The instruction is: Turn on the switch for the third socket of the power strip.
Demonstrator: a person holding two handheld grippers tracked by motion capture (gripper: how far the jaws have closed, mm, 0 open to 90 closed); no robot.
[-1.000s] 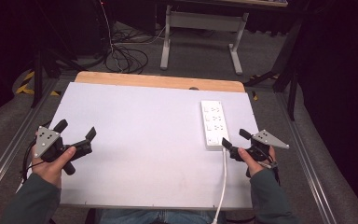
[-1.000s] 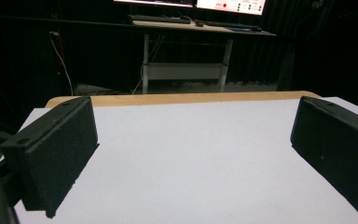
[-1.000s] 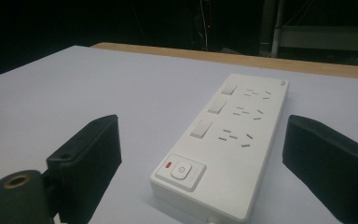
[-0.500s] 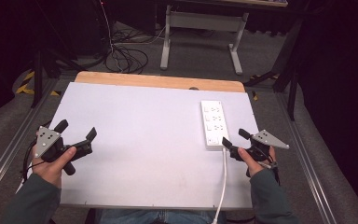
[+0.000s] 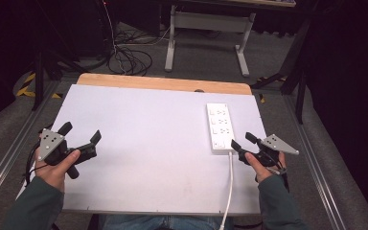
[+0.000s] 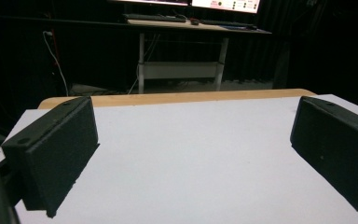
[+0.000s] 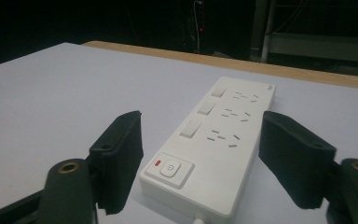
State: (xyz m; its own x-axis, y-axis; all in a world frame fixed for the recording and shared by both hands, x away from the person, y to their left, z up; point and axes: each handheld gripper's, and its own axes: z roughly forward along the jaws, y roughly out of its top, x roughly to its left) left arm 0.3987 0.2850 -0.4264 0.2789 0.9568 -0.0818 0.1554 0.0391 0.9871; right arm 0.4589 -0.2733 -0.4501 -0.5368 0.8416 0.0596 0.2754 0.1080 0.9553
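The right gripper (image 5: 239,143) has just been closing, jaws straddling the strip's (image 7: 214,140) near end without contact, while the left gripper (image 5: 80,135) gapes over bare worktop (image 5: 148,143).

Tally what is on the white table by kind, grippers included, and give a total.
Power strip: 1
White cord from the strip: 1
Grippers: 2, the left gripper and the right gripper
Total: 4
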